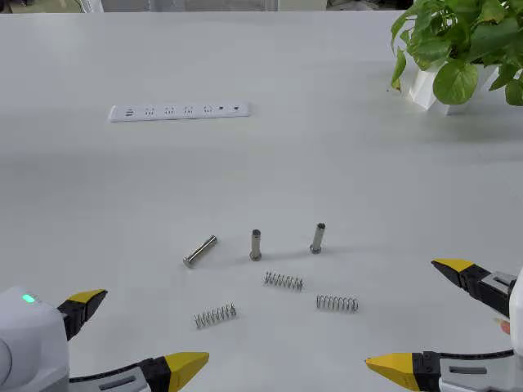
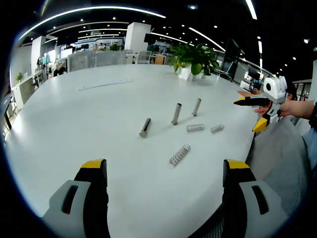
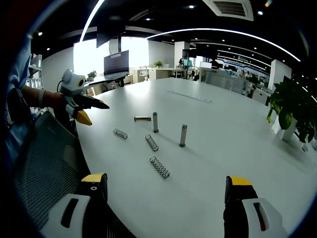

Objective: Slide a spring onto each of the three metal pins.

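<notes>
On the smooth white table point(image 1: 98, 204), two shiny metal pins point(image 1: 256, 244) stand upright and a third pin point(image 1: 200, 251) lies flat. Three coiled wire springs point(image 1: 283, 281) lie just in front, not touching them. The left gripper point(image 1: 135, 335) and right gripper point(image 1: 417, 314) hover near the edge, jaws wide apart and empty. Far behind are a flat power strip point(image 1: 179, 111) and a leafy plant point(image 1: 458, 45). The right gripper view adds what seems a dark mesh chair point(image 3: 44, 163).

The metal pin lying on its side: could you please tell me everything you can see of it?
The lying pin looks like polished silvery metal: a slim round shaft with a wider flat head at the end nearer the person. It rests flat on the white table, angled diagonally in the head view, leftmost of the three pins, apart from the nearest upright pin. It carries no spring; the closest spring lies apart from it, nearer the person. Only the table touches it.
</notes>
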`<state>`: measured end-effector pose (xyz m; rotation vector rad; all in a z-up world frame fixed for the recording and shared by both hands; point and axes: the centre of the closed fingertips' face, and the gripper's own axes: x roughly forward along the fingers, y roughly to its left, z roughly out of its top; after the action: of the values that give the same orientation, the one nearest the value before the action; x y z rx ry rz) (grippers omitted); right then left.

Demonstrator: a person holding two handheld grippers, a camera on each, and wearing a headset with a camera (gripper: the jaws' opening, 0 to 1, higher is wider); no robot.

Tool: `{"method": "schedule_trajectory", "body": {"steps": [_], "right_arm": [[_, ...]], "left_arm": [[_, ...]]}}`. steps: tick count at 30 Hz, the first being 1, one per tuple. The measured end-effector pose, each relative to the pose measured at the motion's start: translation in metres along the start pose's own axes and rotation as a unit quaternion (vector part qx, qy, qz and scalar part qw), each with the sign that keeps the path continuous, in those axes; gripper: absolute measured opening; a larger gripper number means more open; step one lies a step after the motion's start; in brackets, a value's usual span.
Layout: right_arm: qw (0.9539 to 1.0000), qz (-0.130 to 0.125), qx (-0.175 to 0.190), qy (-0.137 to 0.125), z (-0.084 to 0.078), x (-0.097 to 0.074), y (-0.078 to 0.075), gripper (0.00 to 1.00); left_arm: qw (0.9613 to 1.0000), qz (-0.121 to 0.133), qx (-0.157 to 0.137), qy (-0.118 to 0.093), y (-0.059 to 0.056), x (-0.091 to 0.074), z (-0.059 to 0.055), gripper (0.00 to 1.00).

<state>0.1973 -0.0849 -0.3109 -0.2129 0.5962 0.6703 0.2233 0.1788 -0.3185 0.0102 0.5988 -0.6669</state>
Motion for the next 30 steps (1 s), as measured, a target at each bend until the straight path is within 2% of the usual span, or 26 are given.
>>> {"method": "schedule_trajectory", "body": {"steps": [8,17,30], "right_arm": [[1.0,-0.001,0.001,-0.001,0.0,0.0,0.001,0.98],[1.0,0.0,0.003,-0.004,0.002,0.001,0.001,0.98],[1.0,0.007,0.006,0.0,-0.001,0.002,0.002,0.97]], "left_arm": [[1.0,-0.001,-0.001,0.006,-0.001,0.0,-0.004,0.96],[1.0,0.0,0.002,0.006,0.0,-0.002,-0.004,0.96],[0.9999,0.001,0.008,0.011,0.004,0.004,0.006,0.95]]}}
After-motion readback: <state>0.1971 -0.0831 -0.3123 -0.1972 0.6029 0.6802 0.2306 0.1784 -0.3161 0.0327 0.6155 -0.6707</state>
